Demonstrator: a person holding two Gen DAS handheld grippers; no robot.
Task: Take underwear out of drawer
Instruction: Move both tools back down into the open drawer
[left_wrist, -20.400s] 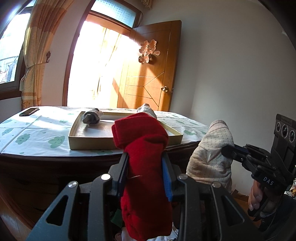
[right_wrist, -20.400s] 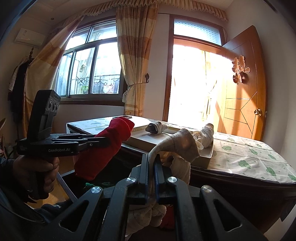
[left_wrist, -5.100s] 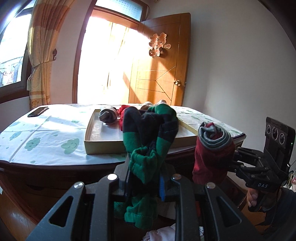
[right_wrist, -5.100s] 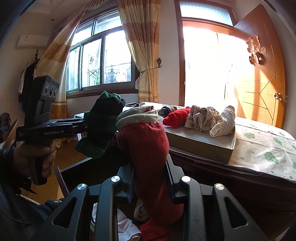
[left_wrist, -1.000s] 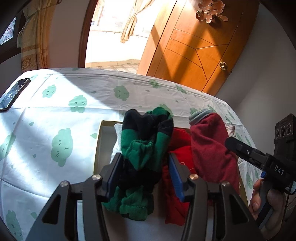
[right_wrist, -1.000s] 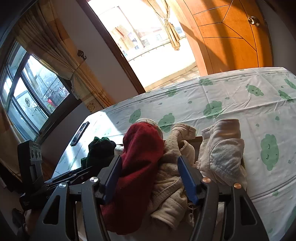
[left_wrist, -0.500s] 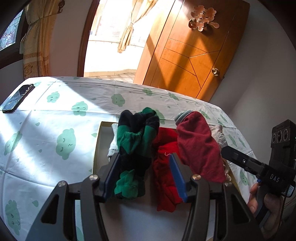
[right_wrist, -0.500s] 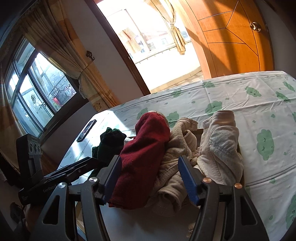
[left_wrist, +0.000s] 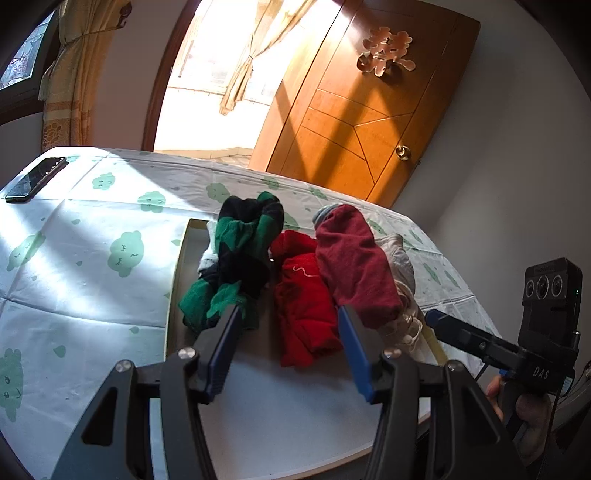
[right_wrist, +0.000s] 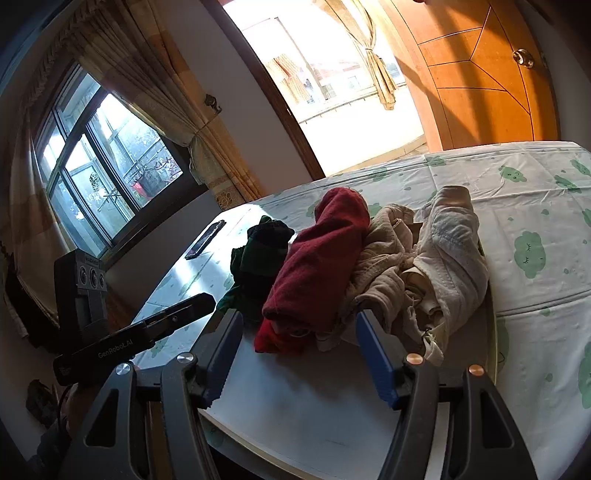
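Both rolled garments, green-black (left_wrist: 240, 258) and maroon (right_wrist: 317, 258), now lie released; both fingers (left_wrist: 288, 347) (right_wrist: 295, 350) gape empty; only the right view shows the window (right_wrist: 107, 173)

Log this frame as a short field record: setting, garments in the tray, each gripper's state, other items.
setting: table under a cloud-print cloth
tray: shallow, holds every garment
garments: green-black roll, bright red piece, maroon roll, beige bundle, pale dotted piece
left gripper: jaws open, nothing between them
right gripper: jaws open, empty
other: phone near the table's far edge
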